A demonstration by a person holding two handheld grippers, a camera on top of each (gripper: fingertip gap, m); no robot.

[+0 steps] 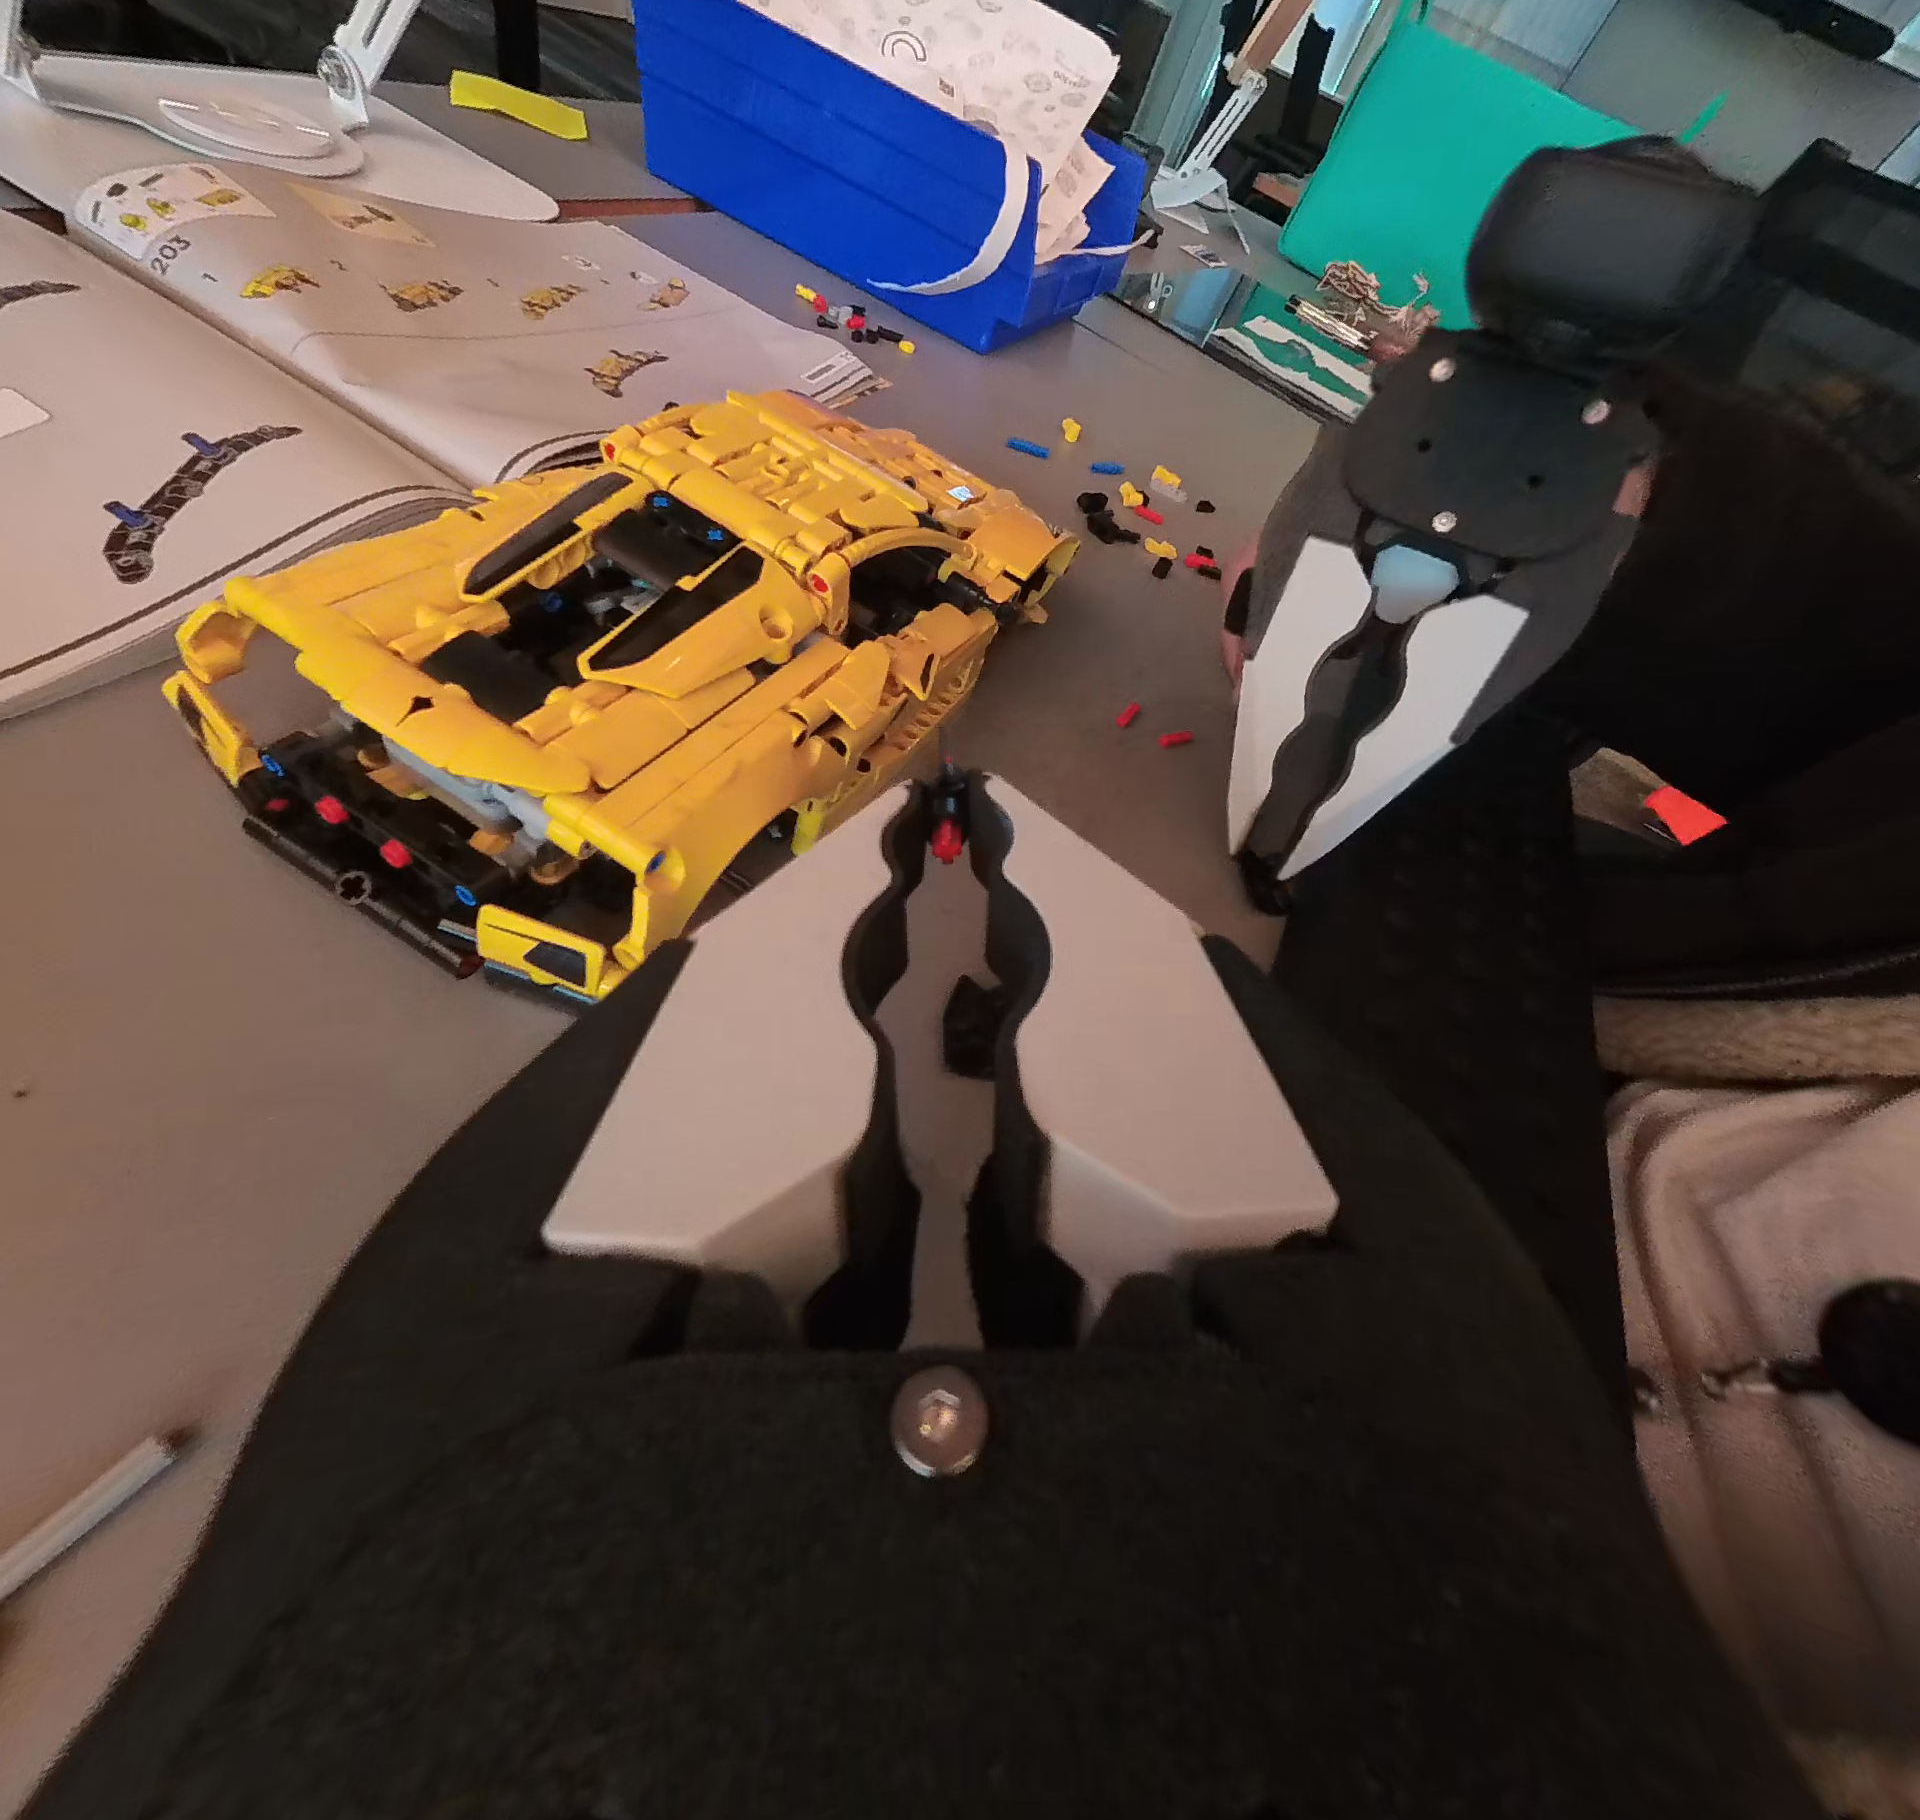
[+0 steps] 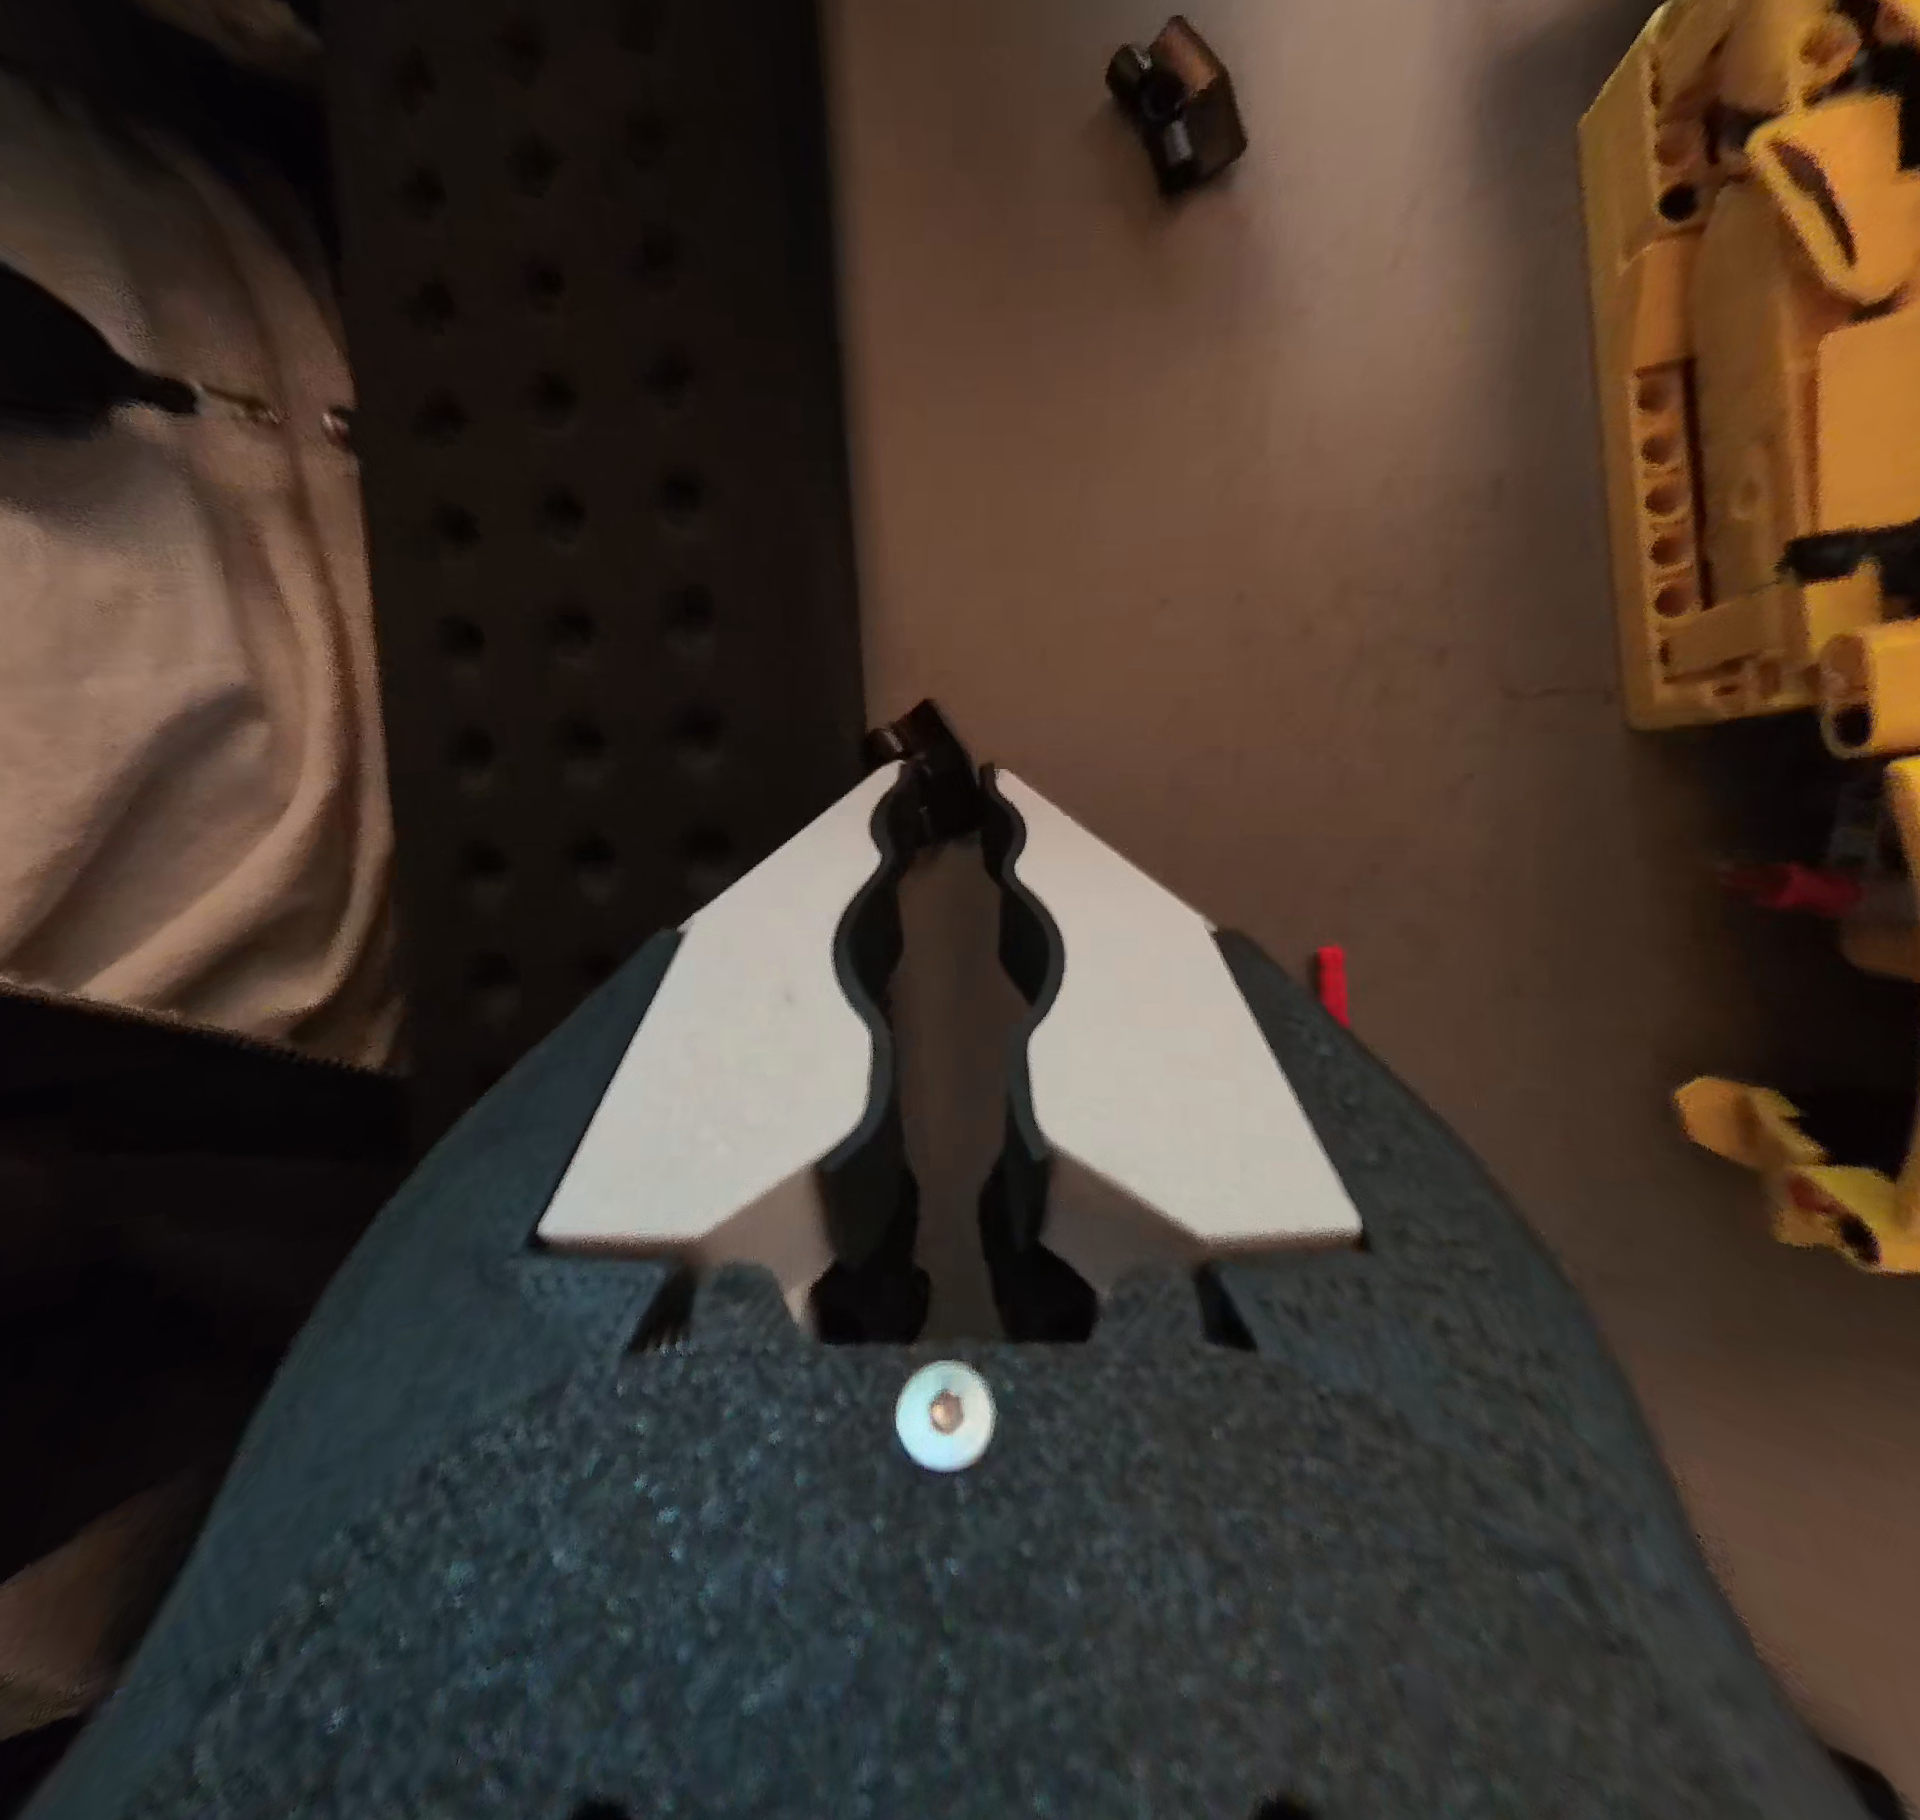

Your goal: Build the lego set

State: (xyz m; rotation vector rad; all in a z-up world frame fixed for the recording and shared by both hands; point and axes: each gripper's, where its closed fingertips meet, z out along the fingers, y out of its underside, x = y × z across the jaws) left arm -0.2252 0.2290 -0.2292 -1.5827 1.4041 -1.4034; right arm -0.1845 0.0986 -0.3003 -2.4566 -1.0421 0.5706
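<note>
Our left gripper (image 1: pixel 943 814) pinches a red-and-black pin (image 1: pixel 943 825) and our right gripper (image 2: pixel 940 783) nips a black connector (image 2: pixel 928 768) only at the tips, so either could slip.

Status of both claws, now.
Left claw: shut on a small red-and-black pin.
Right claw: shut on a small black piece.

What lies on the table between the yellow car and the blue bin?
In the left wrist view, only scattered small loose pieces on bare table between the yellow car and blue bin.
</note>
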